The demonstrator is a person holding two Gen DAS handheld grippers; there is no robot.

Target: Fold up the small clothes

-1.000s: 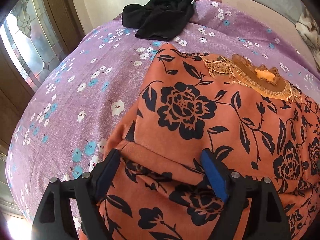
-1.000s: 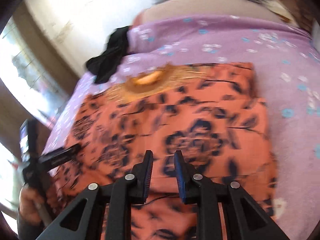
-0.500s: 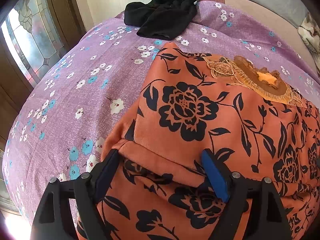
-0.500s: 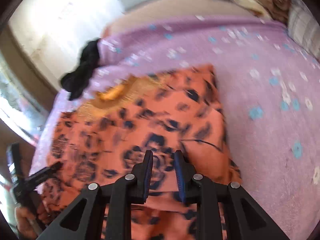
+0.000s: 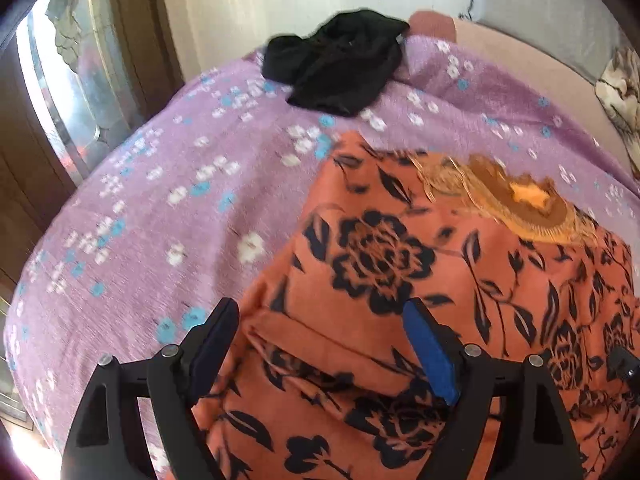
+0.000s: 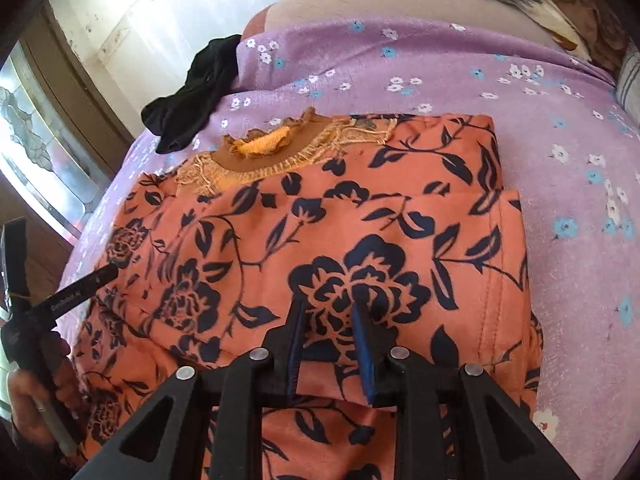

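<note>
The orange floral garment (image 6: 360, 240) lies folded on the bed (image 6: 560, 128). The left gripper (image 5: 320, 344) stays spread wide over its edge; the right gripper (image 6: 332, 344), still nearly closed without pinching cloth, has swung back square.

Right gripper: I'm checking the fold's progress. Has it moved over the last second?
Yes. The right gripper has swung right and forward over the orange floral top; the black garment slid left in its view.
</note>
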